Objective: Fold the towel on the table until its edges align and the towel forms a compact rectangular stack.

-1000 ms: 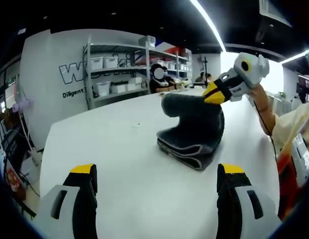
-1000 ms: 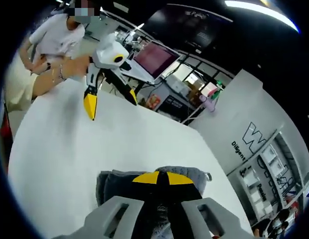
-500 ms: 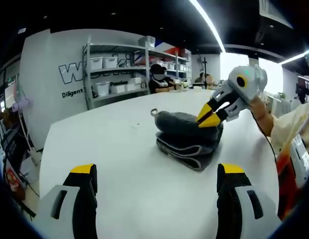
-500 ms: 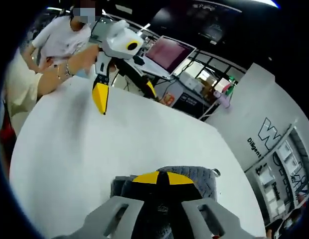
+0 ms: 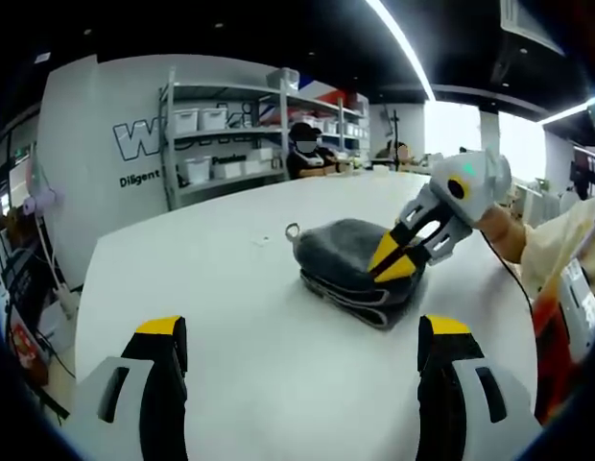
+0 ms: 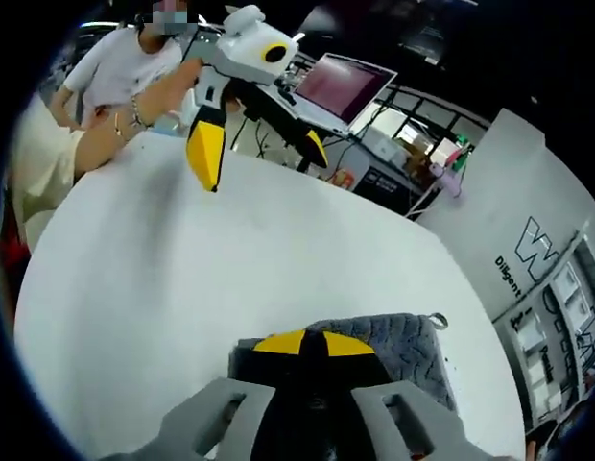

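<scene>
A dark grey towel lies folded in a thick stack on the white table, its hanging loop pointing away. My right gripper reaches in from the right, pressed down on the towel's top layer with its yellow tips together. In the right gripper view those tips are shut on the towel just below them. My left gripper hovers over the table short of the towel, jaws wide apart and holding nothing. It also shows across the table in the right gripper view, held in a person's hand.
Metal shelves with white bins stand past the table's far edge, with seated people nearby. A laptop on a stand and a person in a white shirt are beyond the opposite edge. Bare tabletop surrounds the towel.
My right gripper has brought the raised half of the towel down and over onto the stack, which now lies flatter. The left gripper has stayed still.
</scene>
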Tool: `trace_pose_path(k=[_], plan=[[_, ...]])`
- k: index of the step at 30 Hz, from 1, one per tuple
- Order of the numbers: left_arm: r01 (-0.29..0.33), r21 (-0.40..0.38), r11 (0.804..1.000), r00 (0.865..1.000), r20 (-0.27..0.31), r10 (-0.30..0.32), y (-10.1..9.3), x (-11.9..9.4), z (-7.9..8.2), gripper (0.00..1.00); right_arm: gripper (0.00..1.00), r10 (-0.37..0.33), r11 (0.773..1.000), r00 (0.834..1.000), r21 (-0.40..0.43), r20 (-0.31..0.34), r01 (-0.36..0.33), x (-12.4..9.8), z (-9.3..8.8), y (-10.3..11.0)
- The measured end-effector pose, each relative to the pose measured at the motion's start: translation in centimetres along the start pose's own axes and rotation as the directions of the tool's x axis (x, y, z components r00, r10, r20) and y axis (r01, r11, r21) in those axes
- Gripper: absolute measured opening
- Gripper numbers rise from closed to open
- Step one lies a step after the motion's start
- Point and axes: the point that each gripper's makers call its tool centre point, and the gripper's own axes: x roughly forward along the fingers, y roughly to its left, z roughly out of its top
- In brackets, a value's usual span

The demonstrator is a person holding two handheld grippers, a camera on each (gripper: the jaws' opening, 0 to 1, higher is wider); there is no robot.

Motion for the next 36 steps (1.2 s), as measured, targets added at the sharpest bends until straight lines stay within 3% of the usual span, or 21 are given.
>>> trace_pose_path(k=[11,14,20,24,28,33,36], plan=[[0.001,0.000,1.000,1.000,0.000,-0.001,-0.2,0.0,-0.1,0.98,0.30,0.026,0.995,0.996,0.096,0.084,-0.034,-1.2,1.5,0.5],[0.001,-0.001,1.000,1.000,0.000,-0.001,-0.1,0.0,0.0,0.98,0.33,0.023,0.993,0.995,0.112,0.096,-0.034,-1.7,1.7,0.5],[0.002,-0.002,1.000,1.000,0.000,-0.002,-0.1,0.0,0.0,0.98,0.45,0.015,0.993,0.997,0.116,0.073,-0.023,-2.7,0.8,0.3],[0.002,-0.002,1.000,1.000,-0.002,-0.002,0.0,0.1,0.0,0.98,0.69,-0.018,0.992,0.999,0.124,0.034,0.014,-3.4,-0.3,-0.2],[0.002,-0.004,1.000,1.000,-0.002,-0.002,-0.1,0.1,-0.1,0.98,0.76,-0.053,0.988,0.998,0.147,0.013,0.051,-4.3,-1.2,-0.9],[0.003,-0.008,1.000,1.000,-0.004,-0.003,-0.1,0.2,-0.2,0.98,0.89,-0.077,0.978,0.997,0.194,-0.011,0.078,-5.4,-2.9,-1.2],[0.002,-0.009,1.000,1.000,-0.009,-0.002,-0.1,0.4,-0.3,0.98,0.95,-0.137,0.950,0.990,0.281,-0.023,0.138,-6.2,-4.5,-2.5]])
